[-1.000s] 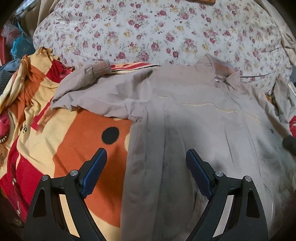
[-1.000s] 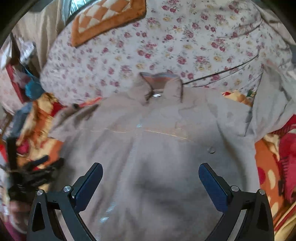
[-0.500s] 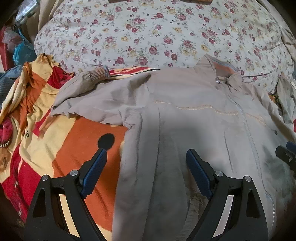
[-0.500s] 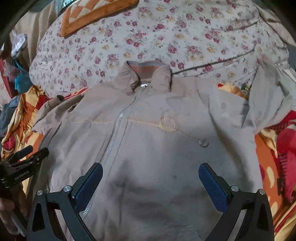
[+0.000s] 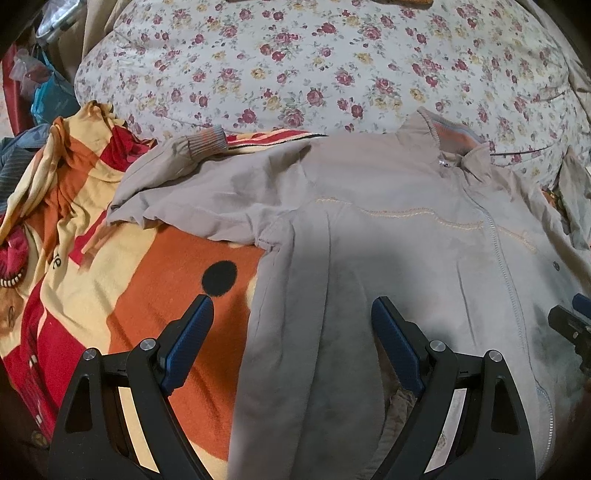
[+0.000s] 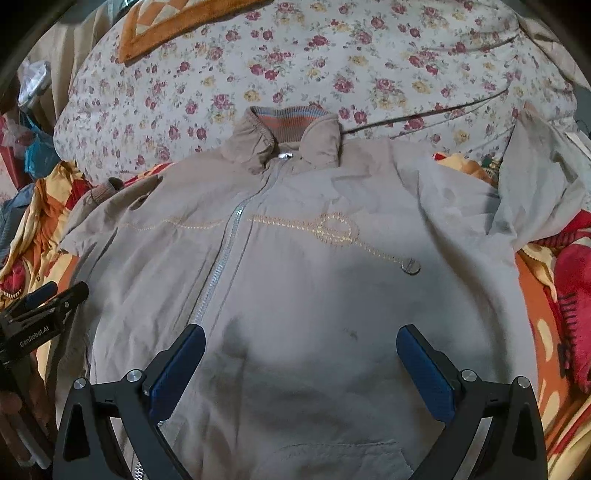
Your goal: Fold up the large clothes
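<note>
Nearest the left wrist camera, the left gripper (image 5: pixel 291 325) hovers with its blue-padded fingers (image 5: pixel 190 339) spread wide and holding nothing, one over the orange blanket (image 5: pixel 155 295) and the other over the side panel of the jacket (image 5: pixel 406 229). Close to the right wrist camera, the right gripper (image 6: pixel 301 356) likewise has its fingers (image 6: pixel 424 373) spread wide and empty, both above the lower front of the jacket (image 6: pixel 314 277). That grey-beige jacket lies face up and zipped on the bed, its hem toward the cameras and its collar (image 6: pixel 291 136) away from them. A zipper (image 6: pixel 221 266) runs up the front to the collar, and a line of pale embroidery (image 6: pixel 332 229) with a loop crosses the chest, ending beside a small round button (image 6: pixel 410 266). One sleeve (image 5: pixel 192 184) stretches out sideways over the blanket, its ribbed cuff (image 5: pixel 205 142) resting near the edge of a floral quilt (image 5: pixel 332 66). The other sleeve (image 6: pixel 535 184) is bent upward at the far side, partly over the quilt. Beyond the collar the floral quilt (image 6: pixel 332 66) bulges up, with an orange checked cloth (image 6: pixel 166 22) lying on top of it at the far edge. The left gripper also shows at the left edge of the right wrist view (image 6: pixel 48 295), beside the jacket's side.
</note>
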